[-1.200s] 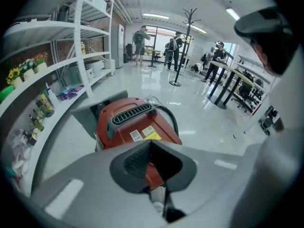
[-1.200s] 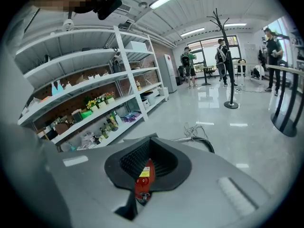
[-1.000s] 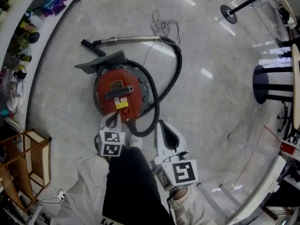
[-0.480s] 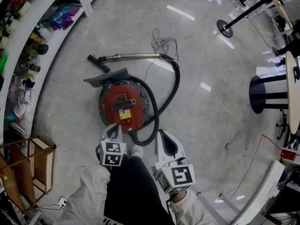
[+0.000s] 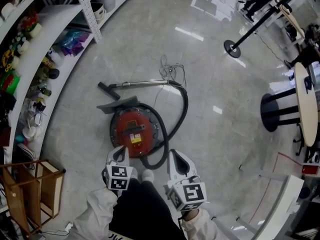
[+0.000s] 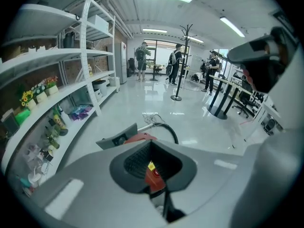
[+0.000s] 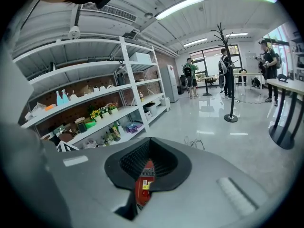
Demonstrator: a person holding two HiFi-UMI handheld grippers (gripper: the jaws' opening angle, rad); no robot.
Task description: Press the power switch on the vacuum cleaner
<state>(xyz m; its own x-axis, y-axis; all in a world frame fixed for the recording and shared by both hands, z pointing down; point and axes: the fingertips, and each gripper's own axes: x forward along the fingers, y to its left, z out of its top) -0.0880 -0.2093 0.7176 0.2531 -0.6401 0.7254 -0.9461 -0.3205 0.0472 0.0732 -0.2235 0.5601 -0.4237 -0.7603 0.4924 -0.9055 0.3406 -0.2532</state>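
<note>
Pale glossy floor [image 5: 225,134] runs alongside stocked shelves [image 5: 45,54]. The red vacuum cleaner [image 5: 134,134] sits on it just ahead of both sets of jaws, its black hose [image 5: 184,109] curling beyond. The left gripper [image 5: 120,151] and right gripper [image 5: 175,155] have their jaws pressed together, holding nothing.

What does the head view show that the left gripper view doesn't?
Only the head view: the left gripper and right gripper from above, the full hose loop, the floor nozzle and a wooden rack. Only the left gripper view: people standing far off and a coat stand. Both: the red vacuum cleaner and the shelves.
</note>
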